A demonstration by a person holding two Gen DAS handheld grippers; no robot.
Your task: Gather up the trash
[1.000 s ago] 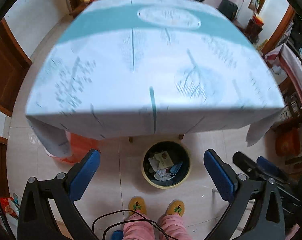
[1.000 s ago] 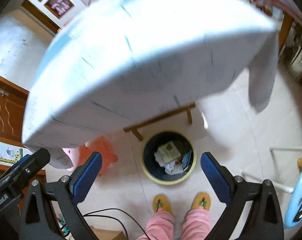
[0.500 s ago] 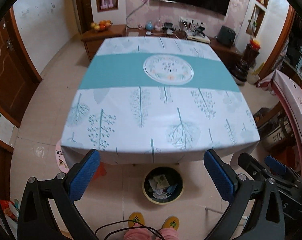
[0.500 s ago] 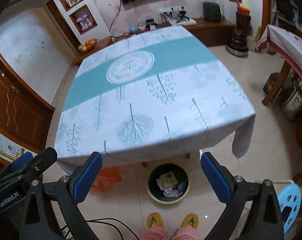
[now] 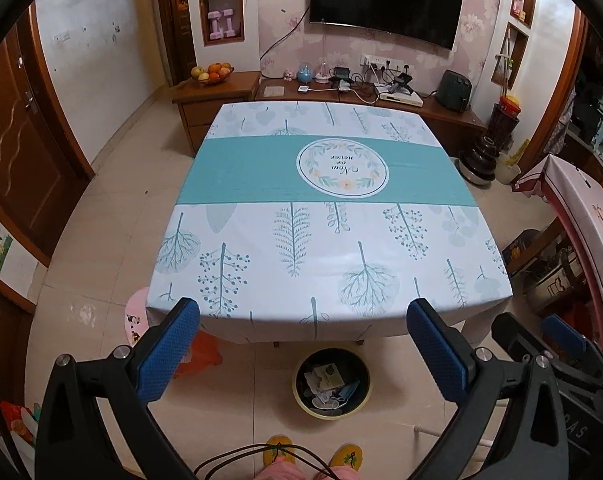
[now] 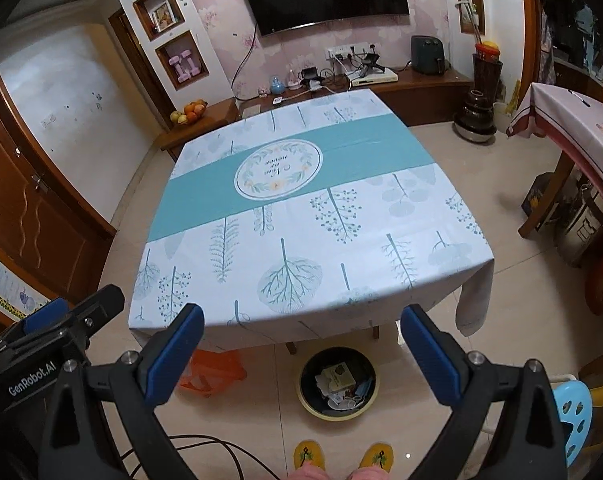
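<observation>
- Nearest, at the bottom edge of both views, are the person's yellow slippers and pink trouser legs, with a dark cable looping over the floor tiles beside them.
- The left gripper has its blue-padded fingers spread wide with nothing between them; the right gripper is spread the same way and also empty. Each shows at the side of the other's view.
- Just ahead of the feet, on the floor at the table's near edge, stands a round bin with a dark inside and a pale yellow rim.
- The trash lies in that bin: crumpled paper, a printed wrapper or card, and what looks like a blue face mask.
- As a judgement, these scraps are light, soft and easily crushed. A gentle pinch on a raised fold or corner should lift one, while flat pieces may slip from the pads. The bin itself looks stiff and would best be taken by the rim.
- An orange plastic bag slumps on the floor to the left of the bin, under the table edge.
- Beyond, the table wears a white cloth with leaf prints and a teal band; no loose scraps show on it.
- Farthest are a wooden sideboard with a fruit bowl and a wall television.
</observation>
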